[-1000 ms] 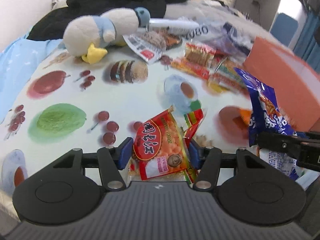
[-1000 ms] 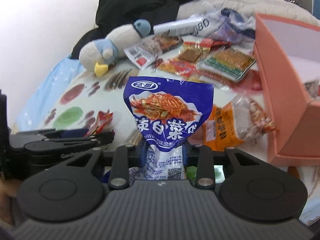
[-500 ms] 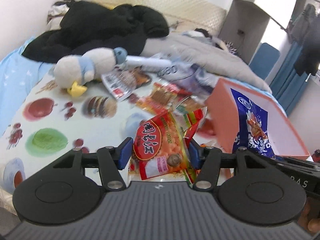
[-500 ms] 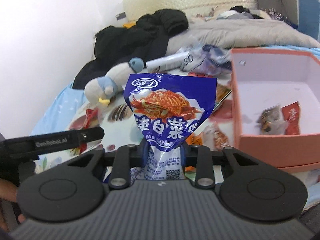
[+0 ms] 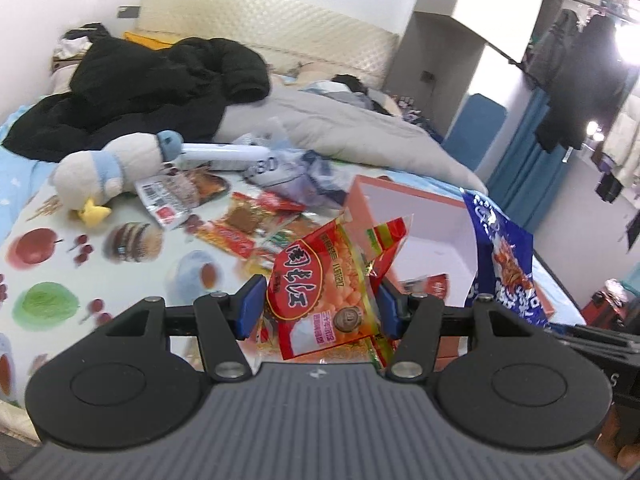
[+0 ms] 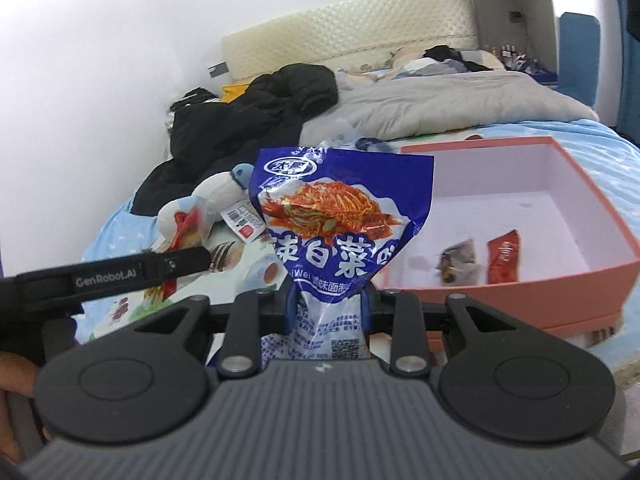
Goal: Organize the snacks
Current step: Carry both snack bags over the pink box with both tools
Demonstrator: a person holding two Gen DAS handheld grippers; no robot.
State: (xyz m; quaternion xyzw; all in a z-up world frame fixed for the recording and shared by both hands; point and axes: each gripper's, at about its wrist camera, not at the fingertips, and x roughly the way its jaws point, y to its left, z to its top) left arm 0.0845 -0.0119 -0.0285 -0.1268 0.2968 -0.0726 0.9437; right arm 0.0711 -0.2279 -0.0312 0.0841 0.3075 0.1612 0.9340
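On bed (image 5: 360, 128): fruit-print sheet (image 5: 132, 280), loose snacks, plush (image 5: 108, 168), black jacket (image 5: 160, 80). Left gripper (image 5: 318, 312) fingers clamp red packet (image 5: 320, 292). Right gripper (image 6: 327, 308) fingers clamp blue packet (image 6: 340, 216) beside orange box (image 6: 560, 284).

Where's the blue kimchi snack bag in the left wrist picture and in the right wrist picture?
Left wrist: the blue snack bag is at the right edge, in front of the box.
Right wrist: it fills the centre, pinched in the right claw.
Shared landmark: the open pink box.
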